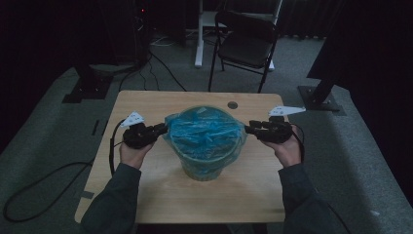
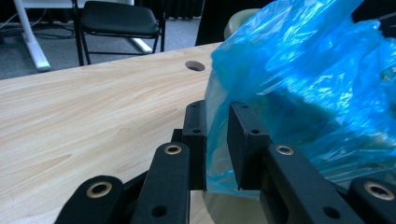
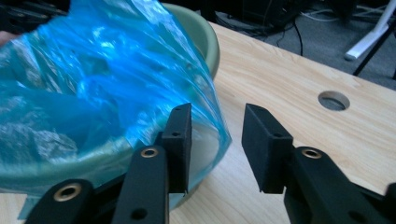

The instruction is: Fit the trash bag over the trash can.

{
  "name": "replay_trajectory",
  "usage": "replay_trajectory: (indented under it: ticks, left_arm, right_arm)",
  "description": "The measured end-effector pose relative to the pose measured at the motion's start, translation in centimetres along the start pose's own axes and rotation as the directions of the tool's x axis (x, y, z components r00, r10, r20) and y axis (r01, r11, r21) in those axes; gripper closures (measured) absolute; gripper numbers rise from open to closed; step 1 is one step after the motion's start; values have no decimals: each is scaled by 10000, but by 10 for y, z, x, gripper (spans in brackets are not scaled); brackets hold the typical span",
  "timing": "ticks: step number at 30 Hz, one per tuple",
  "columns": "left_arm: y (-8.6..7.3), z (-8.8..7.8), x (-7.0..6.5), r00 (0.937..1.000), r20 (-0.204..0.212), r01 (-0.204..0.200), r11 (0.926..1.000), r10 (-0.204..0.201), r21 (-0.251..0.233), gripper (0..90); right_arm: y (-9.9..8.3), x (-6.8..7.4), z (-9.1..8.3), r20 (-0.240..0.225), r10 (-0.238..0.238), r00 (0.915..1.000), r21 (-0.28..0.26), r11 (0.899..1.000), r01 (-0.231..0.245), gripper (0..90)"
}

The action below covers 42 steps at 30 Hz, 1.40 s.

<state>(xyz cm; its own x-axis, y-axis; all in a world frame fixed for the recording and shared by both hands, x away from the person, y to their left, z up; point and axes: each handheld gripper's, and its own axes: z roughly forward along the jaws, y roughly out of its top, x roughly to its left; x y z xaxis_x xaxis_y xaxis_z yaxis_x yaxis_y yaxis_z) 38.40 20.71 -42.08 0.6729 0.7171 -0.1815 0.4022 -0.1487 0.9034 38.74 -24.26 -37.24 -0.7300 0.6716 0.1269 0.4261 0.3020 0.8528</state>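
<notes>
Carpeted floor (image 1: 48, 141) is seen around a light wooden table (image 1: 160, 195), and a black folding chair (image 1: 246, 41) is placed beyond the table's far edge. A round cable hole (image 1: 232, 105) is cut near that far edge. At the middle of the tabletop a pale green bin (image 1: 202, 168) is stood upright, and a translucent blue plastic bag (image 1: 204, 131) is draped into it, its edge spread over the rim on both sides.

Two forearms in dark sleeves are brought in from the near side. The left gripper (image 1: 162, 128) is held at the bin's left side, at rim height. In the left gripper view, a fold of the bag's edge (image 2: 215, 140) is seen between the two black jaws, which are drawn close with only a narrow gap left; the film appears to be pinched, so the bag is taken as grasped by this tong.

The right gripper (image 1: 248, 129) is held at the bin's right side, level with the rim. In the right gripper view its jaws are spread well apart, with bare table seen through the gap. The bag's hanging edge (image 3: 212, 135) is laid just outside the left-hand jaw and nothing is clamped.

A grey three-cornered plate (image 1: 132, 118) is carried on top of each gripper.
</notes>
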Motion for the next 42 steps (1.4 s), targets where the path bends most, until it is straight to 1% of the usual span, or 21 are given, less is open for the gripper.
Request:
replay_trajectory:
  ticks: [2, 7, 9, 15, 16, 20, 22, 25, 26, 27, 29, 31, 32, 33, 34, 38, 42]
  left_arm:
    - [1, 1, -1, 10000, 49, -36, 10000, 36, -24, 772]
    - [4, 3, -4, 9998, 165, -76, 10000, 77, -57, 769]
    - [6, 4, -5, 9998, 200, -92, 9999, 94, -76, 769]
    - [8, 7, -4, 9997, 214, -64, 9999, 67, -102, 772]
    - [8, 8, -4, 9997, 215, -60, 9999, 62, -100, 775]
    - [9, 9, -3, 9998, 205, -59, 9999, 60, -85, 778]
    - [11, 14, -1, 9998, 198, -59, 10000, 60, -73, 784]
    - [13, 18, 1, 9998, 184, -46, 10000, 47, -59, 792]
    - [13, 18, 1, 9998, 184, -46, 10000, 47, -59, 794]
    - [14, 22, 2, 9999, 167, -19, 10000, 20, -53, 798]
    - [15, 25, 3, 9998, 184, -8, 10000, 9, -31, 808]
    - [17, 28, 4, 9998, 203, -41, 10000, 41, 35, 824]
    - [17, 28, 4, 9998, 203, -41, 10000, 41, 35, 833]
    - [17, 32, 5, 9997, 251, -60, 10000, 58, 62, 833]
    - [18, 33, 5, 9996, 268, -74, 9999, 72, 75, 854]
    - [19, 38, 6, 9993, 365, -112, 9999, 107, 130, 869]
    - [21, 48, 7, 9990, 446, -104, 9996, 91, 273, 875]
  right_arm:
    - [4, 0, 0, -27, 41, 10000, -135, 9999, -42, 617]
    - [12, 1, 5, 28, 11, 10000, -154, 9999, -10, 626]
    - [17, 2, 10, 20, 14, 10000, -173, 9998, -14, 636]
    - [24, 2, 20, 8, -49, 10000, -57, 10000, 49, 652]
    - [27, 1, 25, -56, -6, 10000, -17, 10000, 6, 652]
    - [30, 0, 29, -314, 53, 9995, 7, 10000, -53, 651]
    - [32, -1, 35, -504, -47, 9987, 260, 9996, 61, 652]
    - [33, -3, 41, -548, -140, 9984, 475, 9987, 166, 684]
    - [33, -3, 41, -548, -140, 9984, 475, 9987, 166, 684]
    - [33, -5, 45, -584, -48, 9983, 536, 9985, 80, 735]
    - [34, -8, 47, -795, 113, 9968, 506, 9987, -73, 781]
    - [35, -9, 47, -787, 134, 9968, 447, 9990, -99, 814]
    - [35, -9, 47, -787, 134, 9968, 447, 9990, -99, 814]
    - [36, -9, 47, -797, 165, 9967, 386, 9992, -135, 843]
    - [38, -10, 48, -764, 240, 9968, 325, 9992, -215, 858]
    - [41, -12, 50, -608, 267, 9978, 396, 9989, -243, 872]
    - [43, -15, 57, -438, 400, 9982, 489, 9981, -379, 878]
